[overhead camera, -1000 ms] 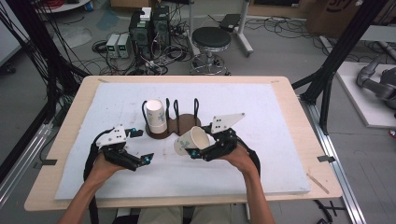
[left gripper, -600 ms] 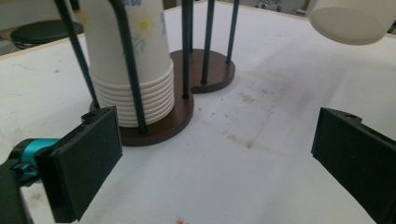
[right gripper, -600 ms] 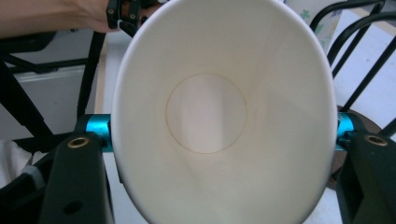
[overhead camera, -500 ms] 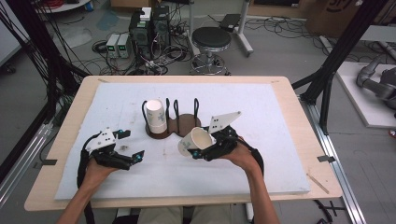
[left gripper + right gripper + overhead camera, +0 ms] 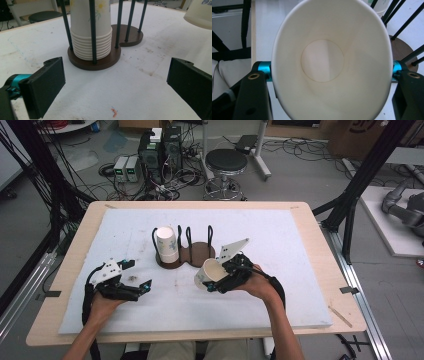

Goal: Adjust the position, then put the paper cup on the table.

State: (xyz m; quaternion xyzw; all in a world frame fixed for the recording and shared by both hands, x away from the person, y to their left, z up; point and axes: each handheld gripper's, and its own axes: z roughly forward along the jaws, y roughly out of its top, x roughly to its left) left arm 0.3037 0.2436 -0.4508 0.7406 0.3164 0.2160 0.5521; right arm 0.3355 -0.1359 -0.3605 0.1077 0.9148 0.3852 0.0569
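Midway along the worktop (image 5: 300, 240), the right claw (image 5: 214, 281) clamps a tilted paper cup (image 5: 206, 273) just beside the wooden rack (image 5: 192, 254), likely bound for the stacked cups (image 5: 167, 245); the left claw (image 5: 142, 287) waits apart near the front edge.

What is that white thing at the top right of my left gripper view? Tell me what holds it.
Observer: A paper cup. The right gripper is shut on it near the rim, and its jaws squeeze the mouth into an oval.
Operator: Report what's inside it.
Observer: Nothing. The right gripper view looks straight in at a bare bottom.
Operator: Give me its place against the cup holder.
Observer: In the high view it is tipped on its side, on the person's side of the cup holder, in front of the empty section and apart from it.
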